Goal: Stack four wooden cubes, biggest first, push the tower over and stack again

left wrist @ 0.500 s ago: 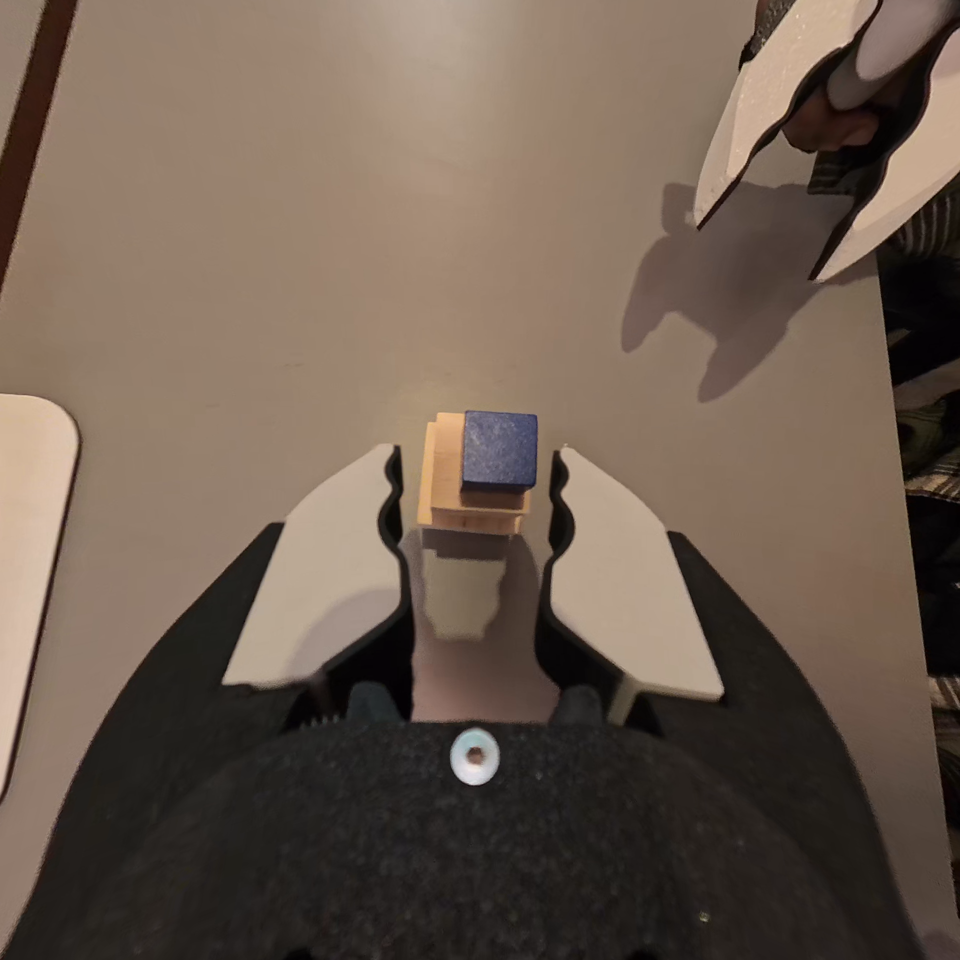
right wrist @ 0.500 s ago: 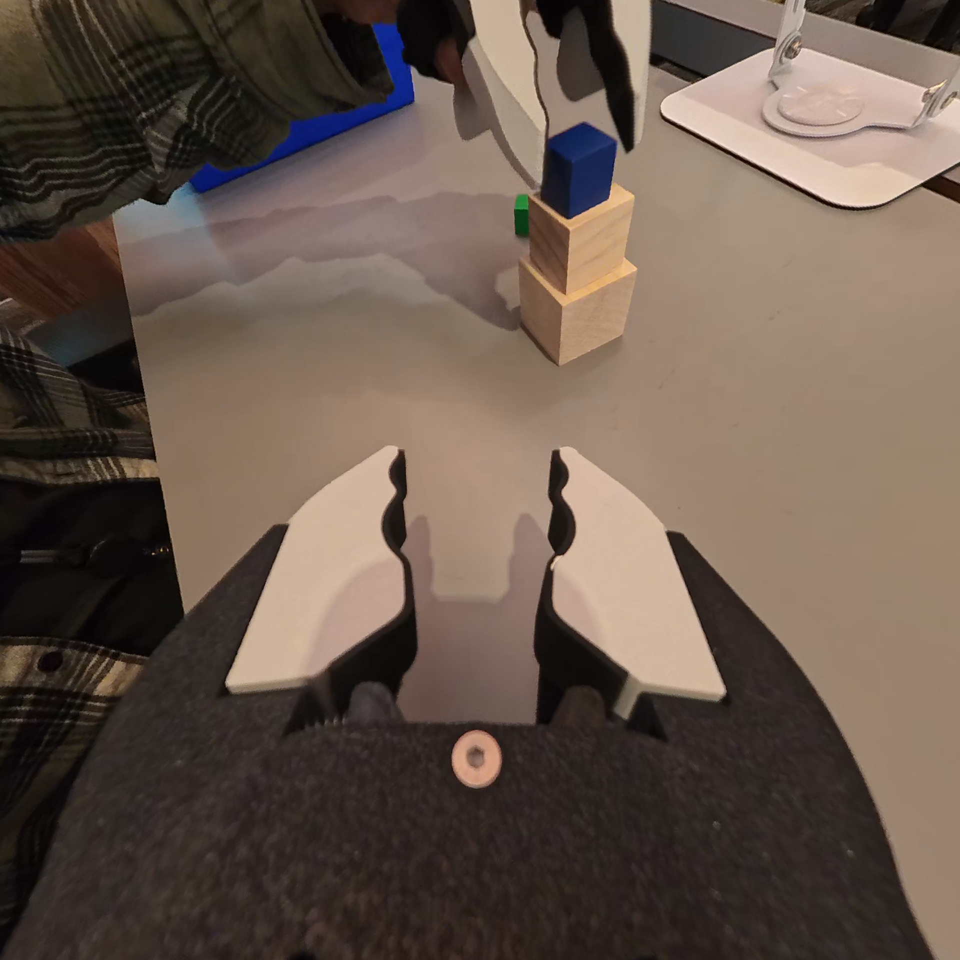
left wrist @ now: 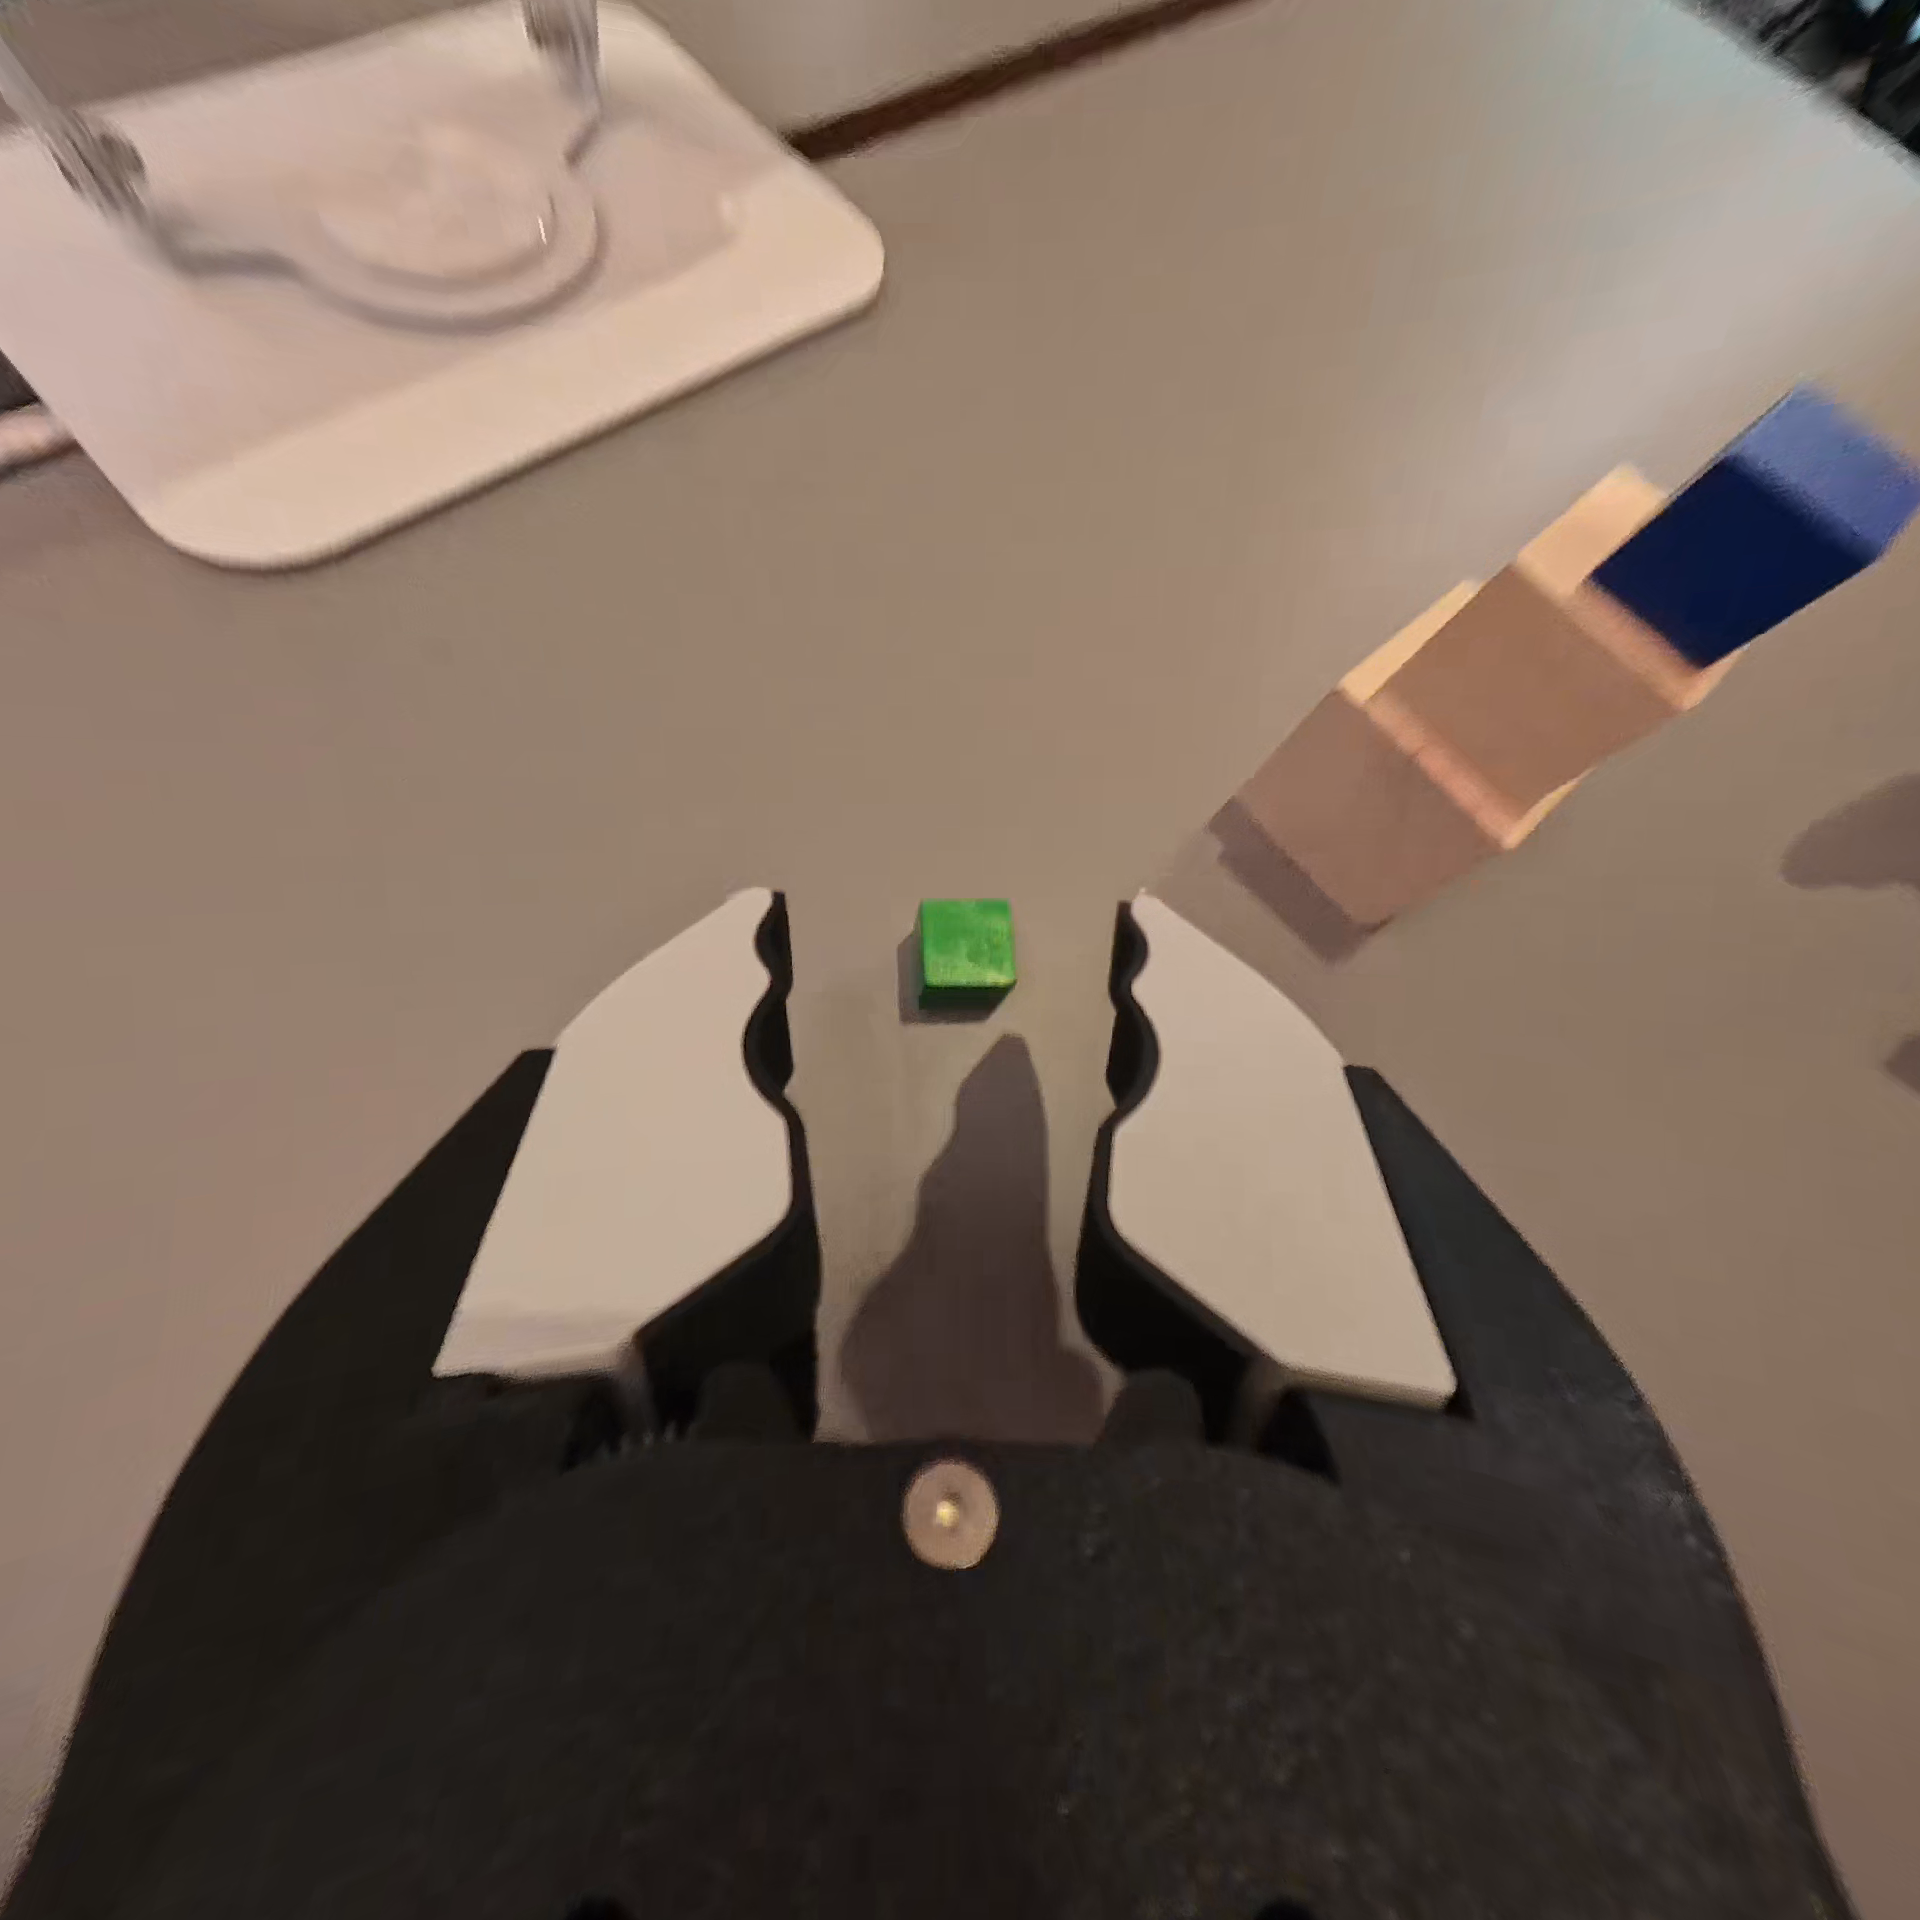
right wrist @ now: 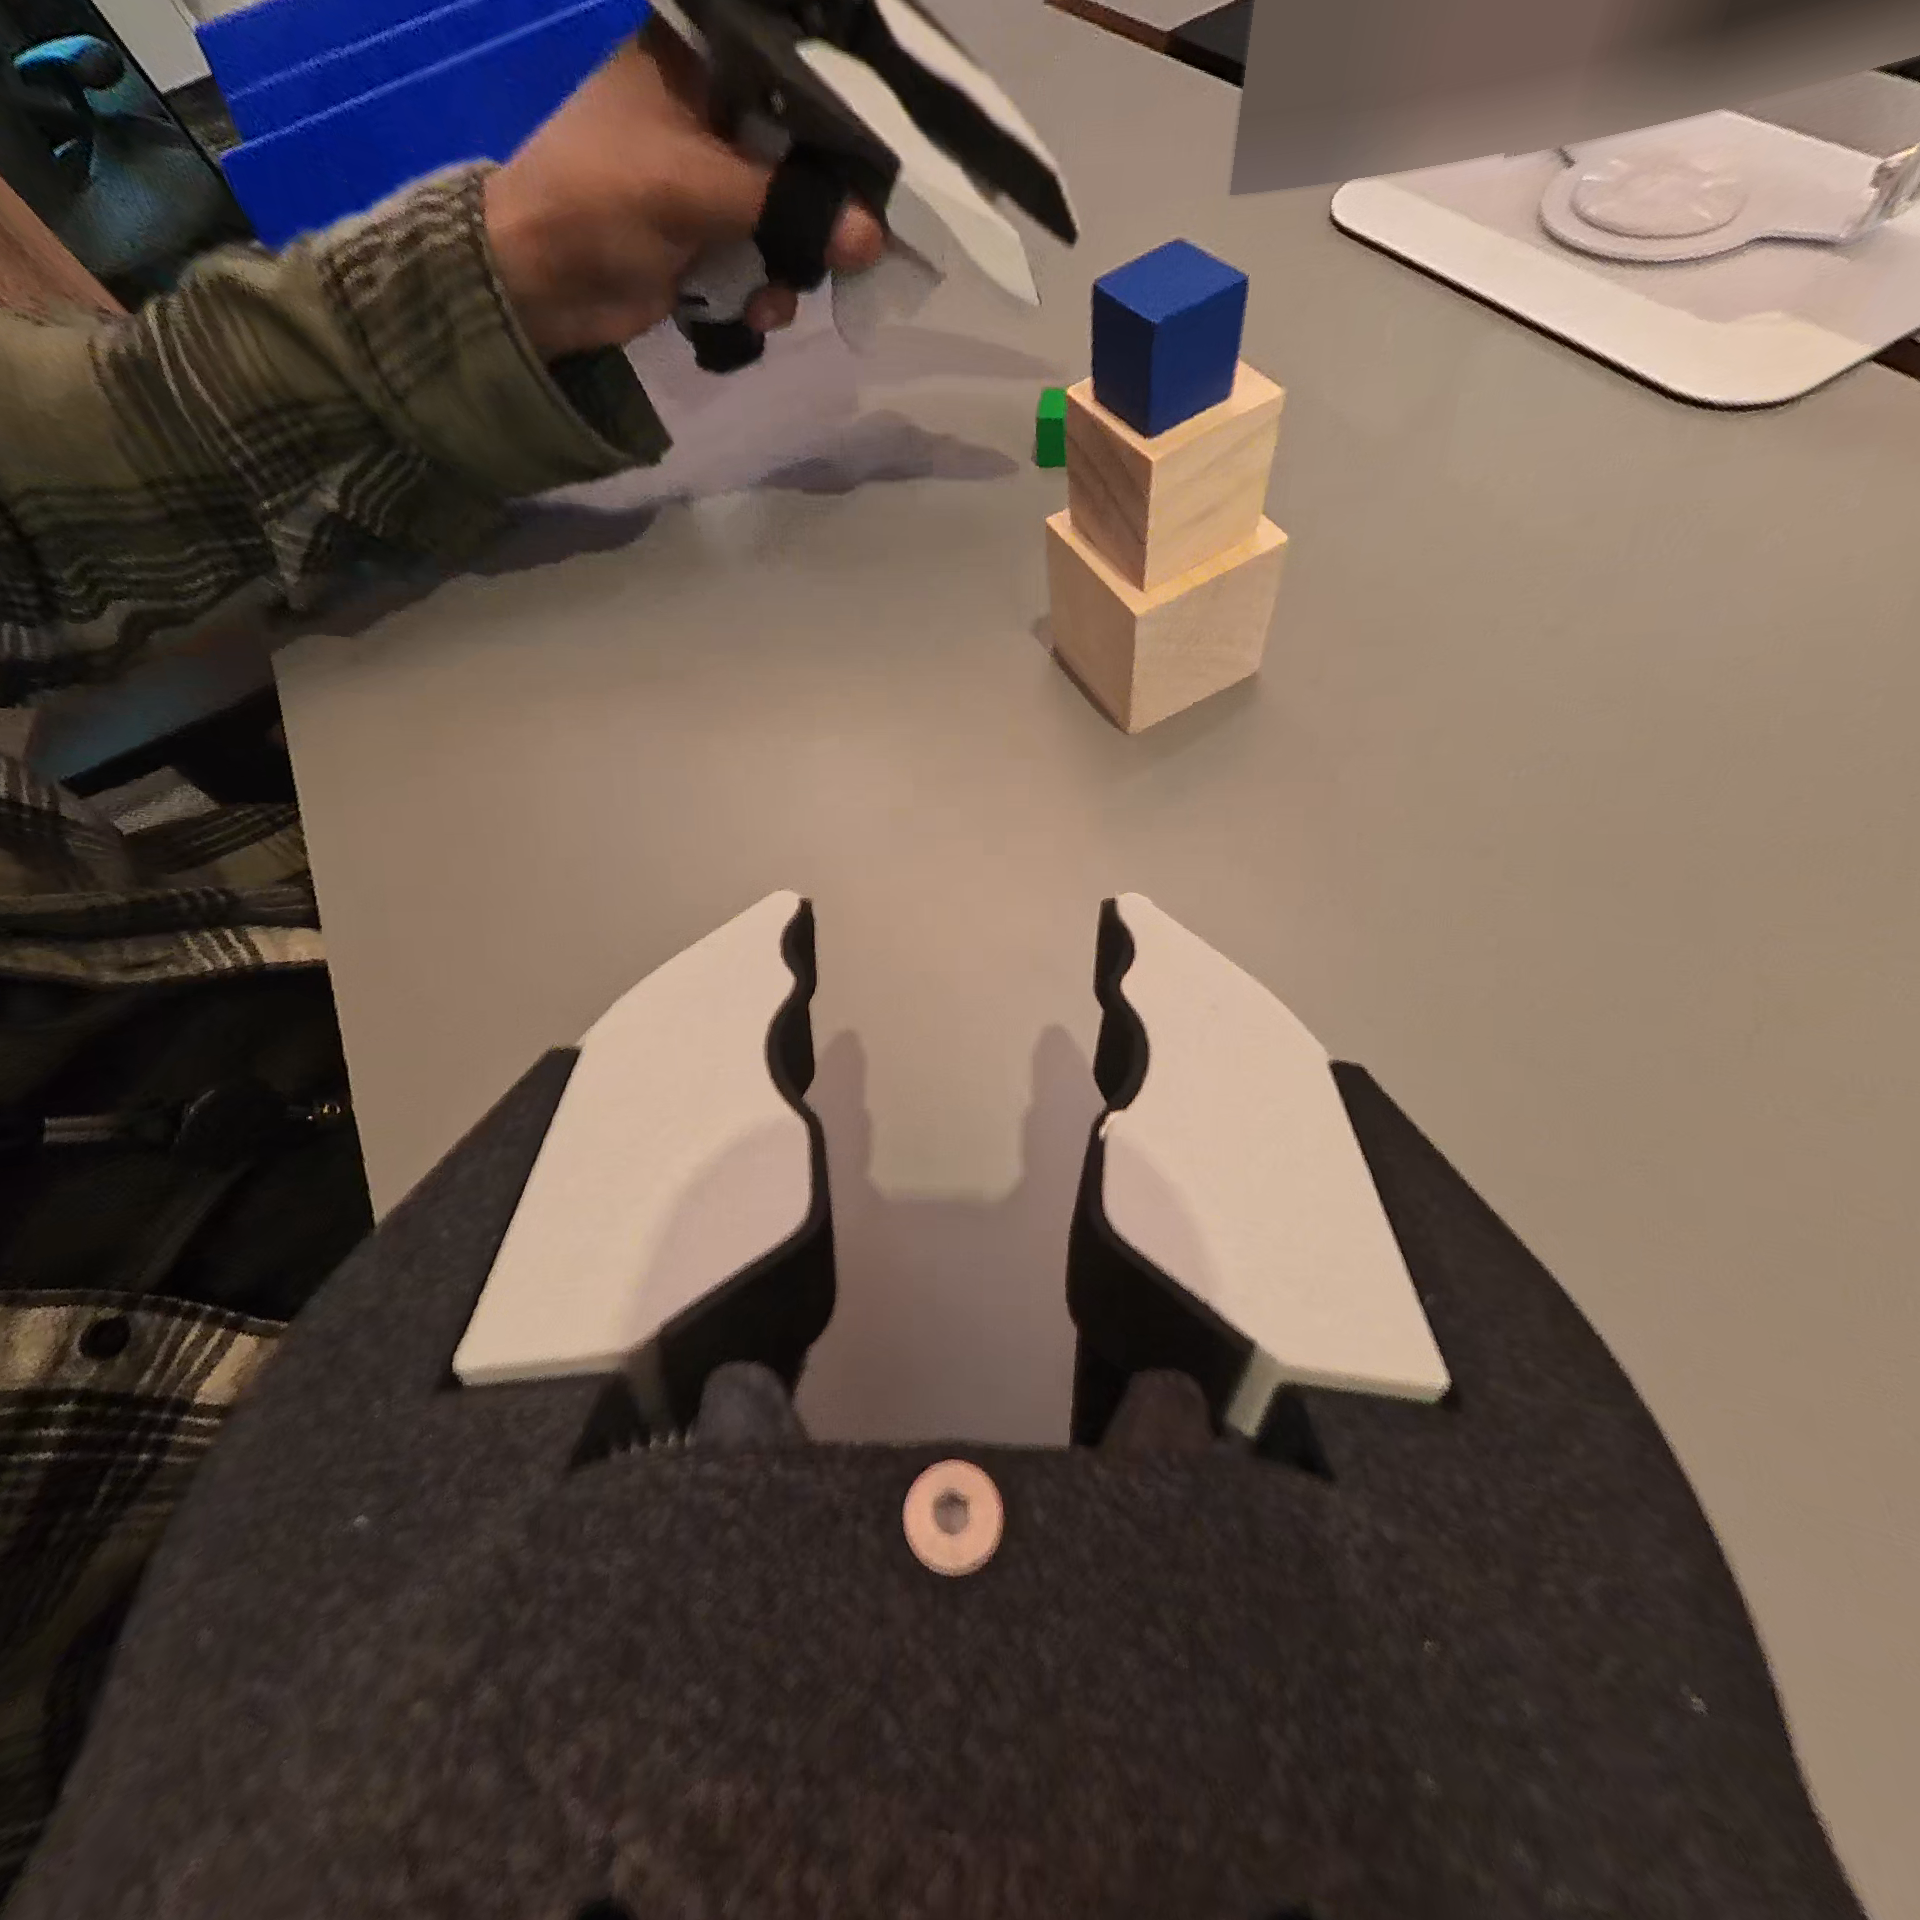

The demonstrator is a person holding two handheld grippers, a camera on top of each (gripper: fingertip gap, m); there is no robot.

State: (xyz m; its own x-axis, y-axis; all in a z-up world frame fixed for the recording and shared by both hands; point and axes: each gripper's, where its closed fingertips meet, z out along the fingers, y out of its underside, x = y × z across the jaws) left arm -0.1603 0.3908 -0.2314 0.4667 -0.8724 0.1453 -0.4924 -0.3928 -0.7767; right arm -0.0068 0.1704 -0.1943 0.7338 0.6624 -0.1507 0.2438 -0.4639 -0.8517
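Left gripper point(left wrist: 951, 914) has its fingers spread wide and empty, with the tiny green cube point(left wrist: 964, 954) sitting on the table point(left wrist: 623, 727) right between the tips, not touching either. It looks light and hard, so grab the two flat sides low and square; it's small enough to pop out, I'd guess. The tower point(right wrist: 1166, 488) just beside has three cubes, blue on top. Right gripper point(right wrist: 951, 914) is wide open too, well back.

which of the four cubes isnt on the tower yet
The small green cube. It sits alone on the table, in front of the open left gripper, while the blue cube and both plain wooden cubes are already stacked.
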